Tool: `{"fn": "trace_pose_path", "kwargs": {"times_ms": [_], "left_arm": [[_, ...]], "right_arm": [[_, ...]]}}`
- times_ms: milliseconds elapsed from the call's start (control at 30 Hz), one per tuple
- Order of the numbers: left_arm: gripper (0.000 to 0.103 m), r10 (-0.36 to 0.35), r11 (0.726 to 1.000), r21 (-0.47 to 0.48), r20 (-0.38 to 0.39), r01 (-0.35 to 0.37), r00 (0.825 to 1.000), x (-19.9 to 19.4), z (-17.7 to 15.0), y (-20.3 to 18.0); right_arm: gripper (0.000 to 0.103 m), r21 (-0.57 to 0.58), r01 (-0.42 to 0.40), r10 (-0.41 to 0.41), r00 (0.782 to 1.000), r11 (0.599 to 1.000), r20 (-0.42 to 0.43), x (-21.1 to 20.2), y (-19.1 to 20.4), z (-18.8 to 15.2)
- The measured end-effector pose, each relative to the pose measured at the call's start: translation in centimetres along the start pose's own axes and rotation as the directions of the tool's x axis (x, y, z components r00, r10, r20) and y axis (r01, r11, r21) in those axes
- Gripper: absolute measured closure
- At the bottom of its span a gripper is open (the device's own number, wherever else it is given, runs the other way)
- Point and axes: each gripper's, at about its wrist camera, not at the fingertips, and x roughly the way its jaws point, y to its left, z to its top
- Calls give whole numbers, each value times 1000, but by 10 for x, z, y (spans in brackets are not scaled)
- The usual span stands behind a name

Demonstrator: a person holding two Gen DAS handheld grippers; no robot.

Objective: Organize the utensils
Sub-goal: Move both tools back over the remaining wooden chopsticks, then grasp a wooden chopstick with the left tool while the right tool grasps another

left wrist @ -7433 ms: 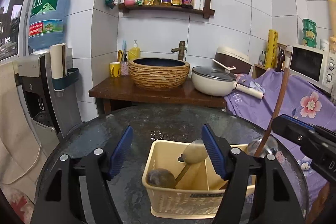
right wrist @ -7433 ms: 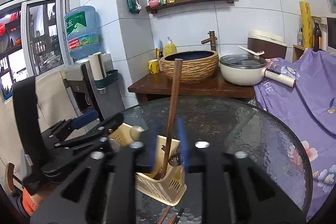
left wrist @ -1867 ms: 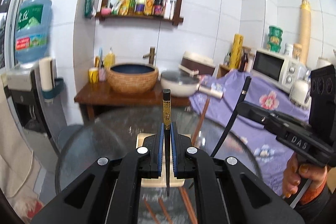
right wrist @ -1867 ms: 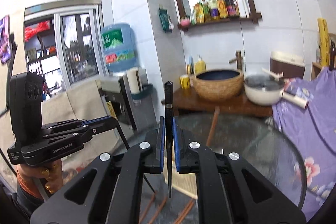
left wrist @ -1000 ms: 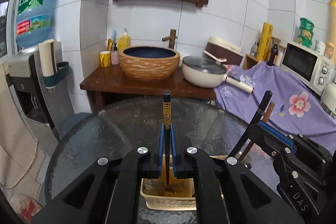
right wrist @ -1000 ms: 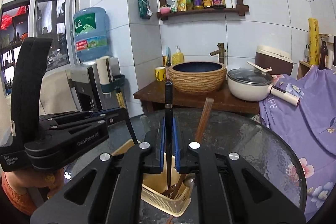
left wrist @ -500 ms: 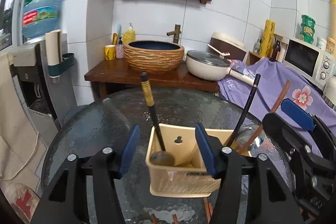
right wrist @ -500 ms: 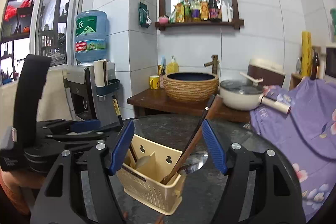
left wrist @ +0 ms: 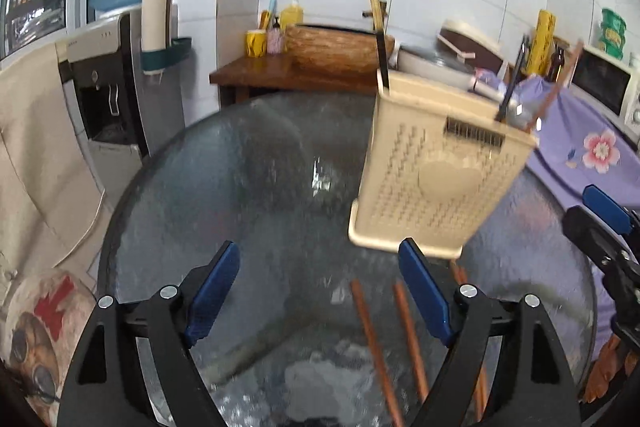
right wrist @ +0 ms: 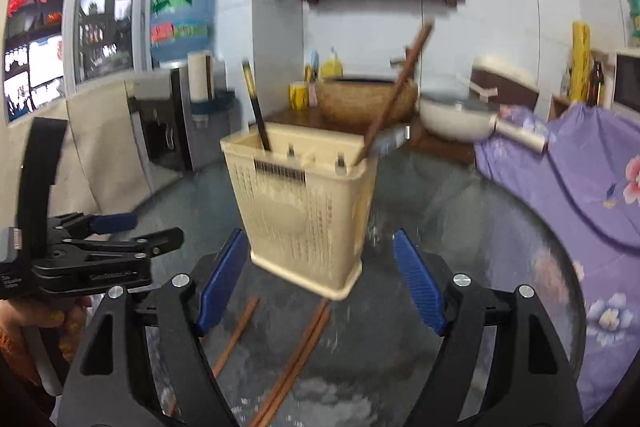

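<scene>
A cream plastic utensil basket [left wrist: 436, 163] [right wrist: 304, 211] stands on the round glass table [left wrist: 248, 187]. A black chopstick with a gold band [left wrist: 380, 39] [right wrist: 256, 107] stands in its left compartment. A brown wooden handle [right wrist: 396, 91] and another black chopstick [left wrist: 512, 83] lean in the right one. Several brown wooden chopsticks [left wrist: 376, 347] [right wrist: 296, 351] lie on the glass in front of the basket. My left gripper [left wrist: 320, 299] is open and empty, near the table's front. My right gripper [right wrist: 320, 279] is open and empty, just before the basket.
A water dispenser [left wrist: 116, 75] stands at the left. A wooden counter with a woven basin [right wrist: 368, 103] and a white pot [right wrist: 456, 115] is behind the table. A purple flowered cloth [right wrist: 580, 163] covers the right side. The table's front edge is close.
Both grippers let go of the black chopsticks into the basket, opened, and have pulled back and lower toward the brown chopsticks on the glass.
</scene>
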Motion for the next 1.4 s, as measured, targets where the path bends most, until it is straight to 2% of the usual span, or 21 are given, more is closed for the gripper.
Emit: {"fn": "trace_pose_path", "kwargs": {"times_ms": [67, 233, 300, 367, 500, 767, 1000, 1067, 1133, 1267, 1400], "left_arm": [[25, 4, 1000, 0, -37, -4, 999, 4, -14, 2], [39, -9, 1000, -26, -113, 6, 994, 10, -41, 10], [48, -16, 1000, -25, -143, 12, 990, 14, -50, 9], [50, -31, 999, -31, -163, 27, 986, 17, -56, 7], [54, -46, 999, -25, -175, 42, 983, 19, -61, 1], [57, -64, 998, 5, -194, 66, 979, 22, -68, -15], [60, -63, 997, 22, -200, 69, 978, 23, -70, -24], [61, -56, 997, 36, -201, 64, 978, 24, -69, -26], [63, -44, 997, 53, -201, 56, 979, 24, -70, -27], [63, -52, 998, 31, -206, 60, 977, 26, -68, -24], [63, -55, 997, 41, -205, 64, 977, 26, -67, -28]], "right_arm": [[28, 25, 21, -19, 998, 999, -66, 9, -3, -17], [28, 89, 59, -43, 984, 994, -176, 19, -17, -53], [32, 100, 65, -42, 975, 993, -216, 24, -19, -63], [35, 113, 65, -36, 968, 991, -248, 27, -21, -72], [38, 127, 54, -17, 961, 990, -276, 32, -19, -81], [42, 69, 38, -13, 945, 997, -326, 41, 3, -88], [46, 47, 59, -38, 934, 997, -354, 43, 0, -91], [52, 33, 82, -64, 927, 996, -370, 43, -4, -91], [54, 37, 93, -72, 923, 995, -379, 43, -11, -92], [54, 113, 63, -17, 931, 992, -366, 40, -22, -87], [54, 89, 10, 24, 928, 996, -372, 44, -5, -84]]}}
